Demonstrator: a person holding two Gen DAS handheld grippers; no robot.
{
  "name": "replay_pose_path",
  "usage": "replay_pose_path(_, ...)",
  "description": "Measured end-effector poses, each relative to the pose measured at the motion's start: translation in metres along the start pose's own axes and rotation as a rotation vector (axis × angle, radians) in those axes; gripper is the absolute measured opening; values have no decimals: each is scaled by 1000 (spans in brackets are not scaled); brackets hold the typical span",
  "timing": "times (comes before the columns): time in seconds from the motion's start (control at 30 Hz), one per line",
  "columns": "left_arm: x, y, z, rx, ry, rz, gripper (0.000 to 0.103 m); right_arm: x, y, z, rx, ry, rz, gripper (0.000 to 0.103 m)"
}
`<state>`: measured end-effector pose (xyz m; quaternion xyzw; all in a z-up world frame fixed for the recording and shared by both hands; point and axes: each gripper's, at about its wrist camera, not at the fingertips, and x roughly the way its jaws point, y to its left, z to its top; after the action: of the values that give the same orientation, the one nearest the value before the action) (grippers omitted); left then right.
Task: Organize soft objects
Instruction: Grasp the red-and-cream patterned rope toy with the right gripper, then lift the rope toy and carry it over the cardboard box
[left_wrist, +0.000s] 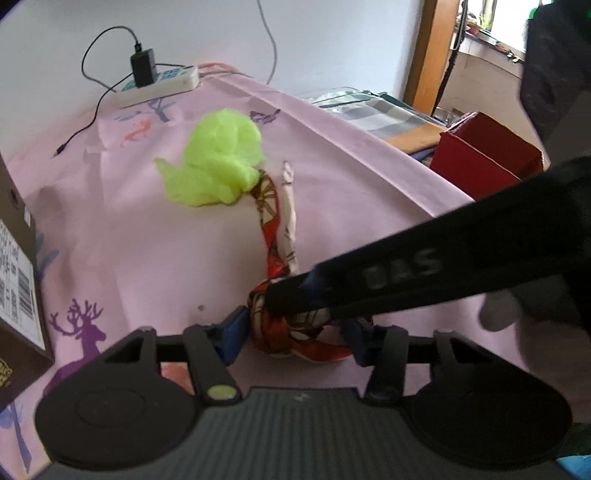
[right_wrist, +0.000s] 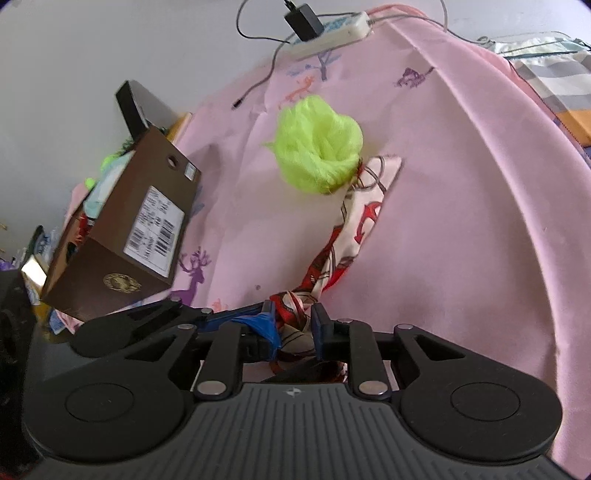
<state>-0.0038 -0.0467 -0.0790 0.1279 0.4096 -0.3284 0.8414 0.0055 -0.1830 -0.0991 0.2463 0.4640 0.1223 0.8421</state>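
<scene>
A red and white patterned scarf lies stretched across the pink cloth, its far end under a neon yellow-green fluffy bundle. My left gripper is open, with the bunched near end of the scarf between its blue pads. My right gripper is shut on the scarf at that same bunched end; in the left wrist view its black fingers come in from the right. The yellow-green bundle sits beyond in the right wrist view.
A brown shoebox with soft items inside stands at the left, also in the left wrist view. A white power strip with a black charger lies at the far edge. A red box sits off the right side.
</scene>
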Motion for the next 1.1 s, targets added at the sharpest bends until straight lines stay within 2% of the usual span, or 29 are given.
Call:
replay_pose_path(0.17, -2, 6, 0, -24, -14, -21, 28, -1, -1, 0, 16, -5, 9, 0)
replay_pose_path(0.3, -11, 11, 0, -49, -34, -45, 25, -9, 5, -2, -3, -34, 23, 0)
replay_pose_path(0.5, -40, 13, 0, -39, -101, -27, 25, -26, 28, -2, -58, -97, 46, 0)
replay_pose_path(0.77, -101, 36, 3, -39, -240, 40, 25, -44, 85, 10, -193, -207, 120, 0)
replay_pose_path(1.1, -183, 98, 21, -56, -444, 214, 24, -46, 185, 50, -435, -362, 245, 0)
